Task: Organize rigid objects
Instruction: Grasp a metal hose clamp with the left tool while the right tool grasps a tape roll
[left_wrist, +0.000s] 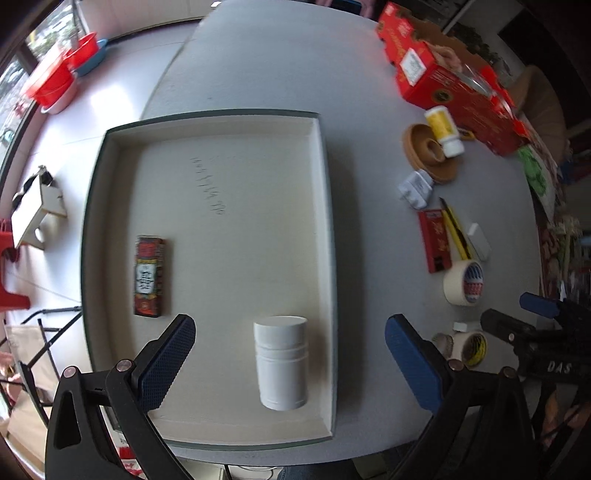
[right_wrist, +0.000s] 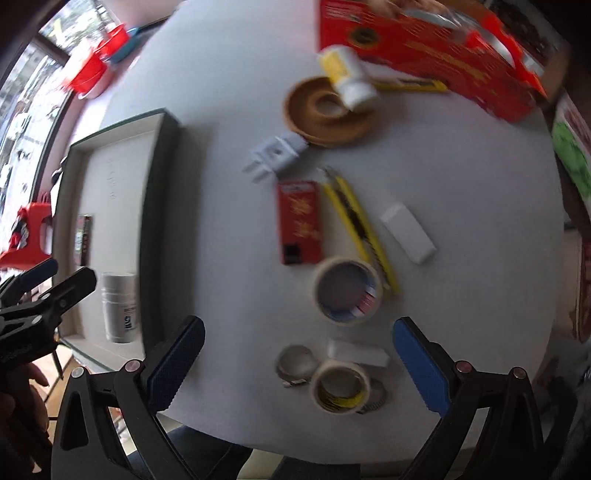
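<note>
A white tray (left_wrist: 325, 155) lies on the grey table and holds a white jar (left_wrist: 281, 363) and a small dark red box (left_wrist: 149, 276). My left gripper (left_wrist: 290, 354) is open, its fingers on either side of the jar and apart from it. My right gripper (right_wrist: 297, 354) is open and empty above loose items: a small tape roll (right_wrist: 340, 386), a metal ring (right_wrist: 297, 363), a white block (right_wrist: 358, 354), a larger tape roll (right_wrist: 347, 291), a red box (right_wrist: 300, 221), two yellow cutters (right_wrist: 360, 225), a white eraser (right_wrist: 408, 232) and a white plug (right_wrist: 275, 155).
A cork coaster (right_wrist: 332, 110) carries a tipped yellow bottle (right_wrist: 347, 75). A large red carton (right_wrist: 424, 48) lies at the far right. Red and blue containers (left_wrist: 70, 70) sit far left. The tray (right_wrist: 159, 184) also shows in the right wrist view, with the left gripper (right_wrist: 48, 291) beside it.
</note>
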